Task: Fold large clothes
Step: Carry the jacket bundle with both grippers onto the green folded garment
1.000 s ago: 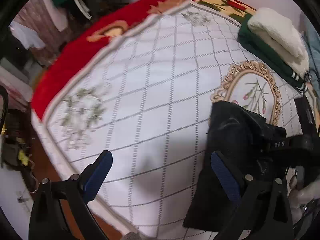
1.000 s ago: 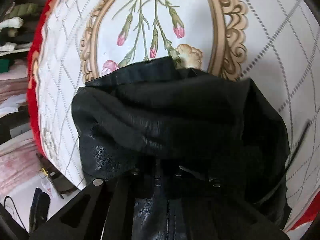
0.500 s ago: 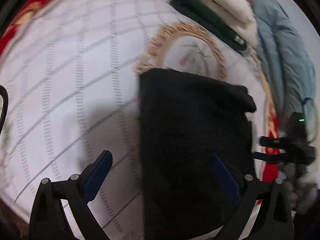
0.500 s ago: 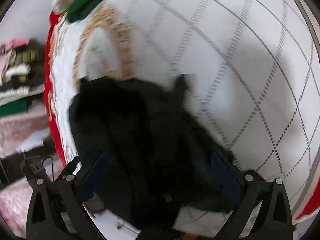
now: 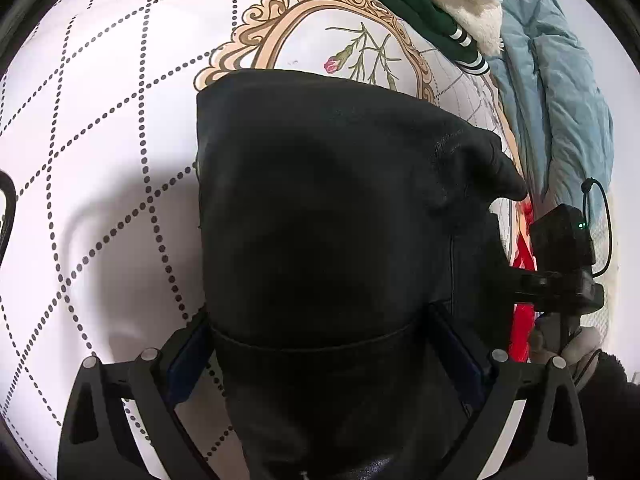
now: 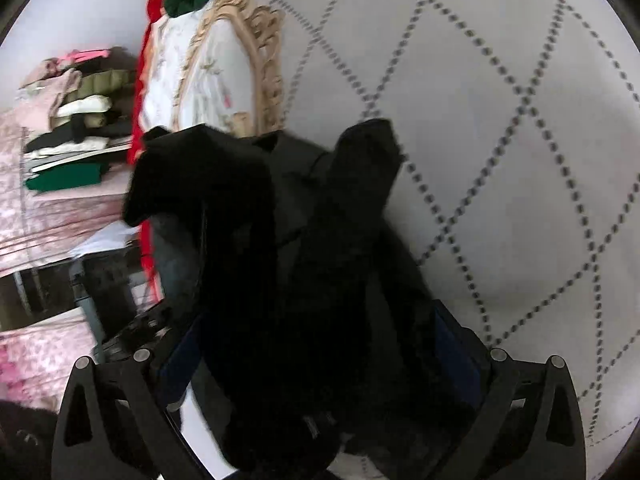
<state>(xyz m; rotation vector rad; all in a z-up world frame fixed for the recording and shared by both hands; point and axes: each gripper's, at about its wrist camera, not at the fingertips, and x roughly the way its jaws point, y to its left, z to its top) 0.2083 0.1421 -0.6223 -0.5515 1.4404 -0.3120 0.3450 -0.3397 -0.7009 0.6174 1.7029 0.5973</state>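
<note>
Your left gripper [image 5: 320, 356] stands wide apart astride the black jacket [image 5: 340, 216], its pads flanking the cloth without a clear pinch. Your right gripper [image 6: 320, 356] is just as wide, having just opened, with the jacket [image 6: 288, 264] bunched loosely between its fingers. That folded jacket lies on the white quilt [image 5: 100, 140]; at one o'clock sit a green garment [image 5: 404, 4] and blue coat [image 5: 556, 80].

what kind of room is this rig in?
Probably a bedroom at home. A black leather-look jacket lies on a bed under a white quilted cover with a dotted diamond pattern; folded clothes are stacked on a shelf beside it, and a pale blue padded coat lies nearby.
</note>
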